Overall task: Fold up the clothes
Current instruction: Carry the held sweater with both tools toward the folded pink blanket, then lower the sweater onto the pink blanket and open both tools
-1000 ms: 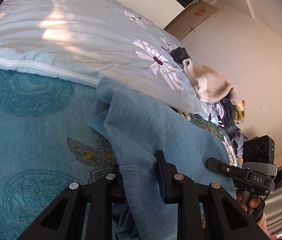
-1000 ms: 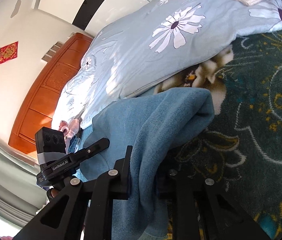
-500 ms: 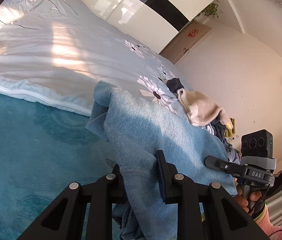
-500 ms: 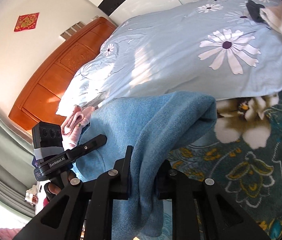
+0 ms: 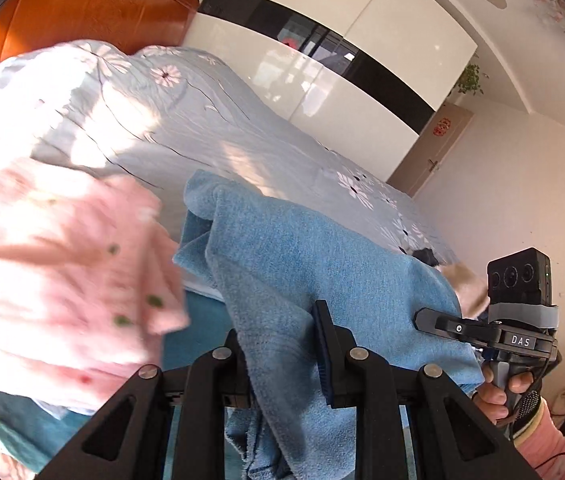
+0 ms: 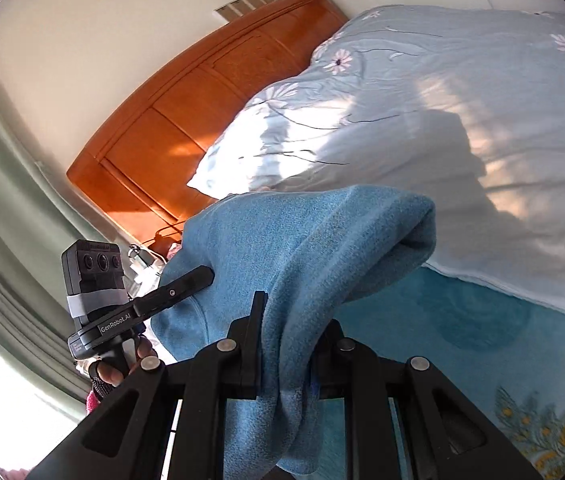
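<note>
pink garment (image 5: 62, 276): far left, blurred, close to left camera, on or over the bed edge, can't tell which.
left gripper (image 5: 282, 344): clamped on blue garment (image 5: 322, 264), cloth bunched between jaws.
blue garment span: held off the bed, long axis running gripper to gripper, loose end hanging below the jaws.
right gripper (image 6: 286, 336): pinching the other end, folded edge (image 6: 414, 236) bulging past it.
nearer hand: neither, both at the cloth.
room: teal blanket (image 6: 482, 320) below looks free; quilt (image 6: 442, 120) edge lies beyond.
</note>
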Available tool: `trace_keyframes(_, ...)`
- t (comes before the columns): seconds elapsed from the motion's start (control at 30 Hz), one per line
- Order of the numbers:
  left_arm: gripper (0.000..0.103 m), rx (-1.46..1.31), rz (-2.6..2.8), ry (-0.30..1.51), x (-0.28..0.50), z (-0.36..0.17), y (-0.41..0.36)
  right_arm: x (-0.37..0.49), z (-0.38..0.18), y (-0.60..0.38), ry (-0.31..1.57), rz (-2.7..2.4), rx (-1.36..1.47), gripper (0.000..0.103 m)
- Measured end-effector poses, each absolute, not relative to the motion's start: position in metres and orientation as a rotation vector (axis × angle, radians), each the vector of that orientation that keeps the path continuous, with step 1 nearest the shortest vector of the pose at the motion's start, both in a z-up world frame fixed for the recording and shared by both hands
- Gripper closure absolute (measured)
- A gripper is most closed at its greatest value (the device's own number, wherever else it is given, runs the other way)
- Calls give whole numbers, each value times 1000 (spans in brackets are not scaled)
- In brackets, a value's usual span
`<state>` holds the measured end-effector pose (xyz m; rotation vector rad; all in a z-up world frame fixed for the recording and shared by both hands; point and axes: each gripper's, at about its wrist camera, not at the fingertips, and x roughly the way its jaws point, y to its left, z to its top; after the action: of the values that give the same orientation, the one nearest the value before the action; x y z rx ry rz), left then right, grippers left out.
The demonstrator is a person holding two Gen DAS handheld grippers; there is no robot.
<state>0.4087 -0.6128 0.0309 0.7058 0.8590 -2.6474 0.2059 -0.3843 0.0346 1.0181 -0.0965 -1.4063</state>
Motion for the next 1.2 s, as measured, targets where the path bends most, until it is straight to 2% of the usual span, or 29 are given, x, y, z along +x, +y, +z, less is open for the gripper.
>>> trace_keyframes(0.27, 79, 681, -2505, 749, 456, 59, -710, 247, 54, -508, -86, -1296, 996, 86)
trace_keyframes(0.43, 79, 672, -2459, 770, 472, 51, -765, 268, 51, -567, -69, -1281, 1007, 86)
trace_keyframes(0.63, 79, 608, -2400, 896, 489, 18, -821, 282, 30, -610, -50, -1292, 1030, 85)
trace_keyframes(1.0, 77, 627, -2307, 1047, 500, -46, -840, 284, -20, -627, 1, -1344, 1097, 83)
trace_keyframes(1.1, 77, 634, -2299, 1007, 497, -40, -834, 281, -23, -625, 25, -1360, 1104, 83)
trace_keyframes(1.2, 78, 657, -2285, 925, 498, -26, -823, 280, -16, -620, 60, -1373, 1095, 75)
